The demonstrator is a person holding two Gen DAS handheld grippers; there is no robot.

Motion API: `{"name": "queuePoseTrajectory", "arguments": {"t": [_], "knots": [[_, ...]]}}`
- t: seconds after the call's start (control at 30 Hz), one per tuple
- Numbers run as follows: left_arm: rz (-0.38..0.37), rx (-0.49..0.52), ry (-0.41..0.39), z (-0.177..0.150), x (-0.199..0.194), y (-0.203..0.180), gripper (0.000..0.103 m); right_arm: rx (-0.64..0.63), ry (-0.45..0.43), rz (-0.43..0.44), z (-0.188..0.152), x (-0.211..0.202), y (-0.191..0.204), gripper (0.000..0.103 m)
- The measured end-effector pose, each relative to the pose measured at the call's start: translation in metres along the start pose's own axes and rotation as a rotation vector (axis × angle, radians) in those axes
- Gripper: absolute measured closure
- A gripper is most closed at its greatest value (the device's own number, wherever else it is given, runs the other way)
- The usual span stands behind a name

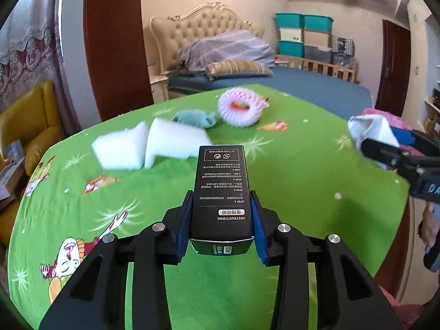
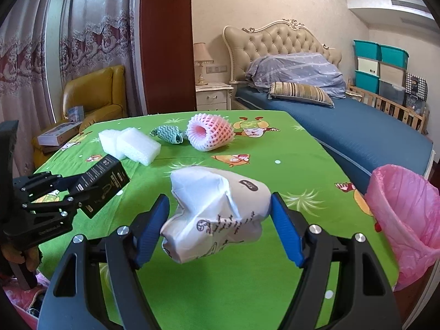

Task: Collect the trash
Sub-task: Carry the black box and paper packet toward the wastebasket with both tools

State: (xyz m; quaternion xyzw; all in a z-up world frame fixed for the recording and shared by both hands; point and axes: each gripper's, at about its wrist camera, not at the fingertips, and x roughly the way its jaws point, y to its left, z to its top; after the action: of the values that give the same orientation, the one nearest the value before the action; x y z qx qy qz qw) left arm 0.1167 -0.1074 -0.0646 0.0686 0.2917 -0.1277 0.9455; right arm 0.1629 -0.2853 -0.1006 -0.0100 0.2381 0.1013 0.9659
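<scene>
- Trash items in view: a black carton point(image 1: 221, 192), a crumpled white paper bag point(image 2: 217, 214), two white foam blocks point(image 2: 132, 144), a pink foam fruit net point(image 2: 210, 132) and a teal-and-white wrapper point(image 2: 167, 134).
- Left gripper point(image 1: 221, 220): blue pads pressed against both long sides of the black carton, pinching it. Carton points forward along the fingers, its printed "INSTRUCTIONS" face up, and it is held clear of the green cartoon-print tablecloth point(image 1: 302, 170).
- Seen from the right wrist view, the same carton sits at the far left, tilted, in the left gripper, above the cloth.
- Right gripper point(image 2: 220, 220): fingers set wide, the white paper bag wedged between the blue pads. Contact is plain at the right pad; the left pad touches the bag's lower crumpled edge. The bag is off the table.
- Foam blocks lie touching each other on the far left part of the table. The wrapper lies just beside them, between blocks and fruit net.
- Fruit net lies on its side near the far edge, its opening turned towards the right wrist camera.
- Pink-lined bin point(image 2: 404, 220) stands at the table's right edge, its mouth open, near the right gripper.
- Background: bed point(image 2: 343, 126) with tufted headboard, yellow armchair point(image 2: 93, 93), stacked storage boxes point(image 2: 379, 66).
- Left wrist view is slightly blurred on the far items.
</scene>
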Motion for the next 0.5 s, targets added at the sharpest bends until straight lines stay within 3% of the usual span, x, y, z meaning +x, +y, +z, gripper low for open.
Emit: {"name": "queuePoseTrajectory", "arguments": {"t": [0.5], "knots": [[-0.097, 0.051, -0.123, 0.036, -0.012, -0.048, 0.065, 0.013, -0.062, -0.092, 0.006, -0.031, -0.029, 0.031]]}}
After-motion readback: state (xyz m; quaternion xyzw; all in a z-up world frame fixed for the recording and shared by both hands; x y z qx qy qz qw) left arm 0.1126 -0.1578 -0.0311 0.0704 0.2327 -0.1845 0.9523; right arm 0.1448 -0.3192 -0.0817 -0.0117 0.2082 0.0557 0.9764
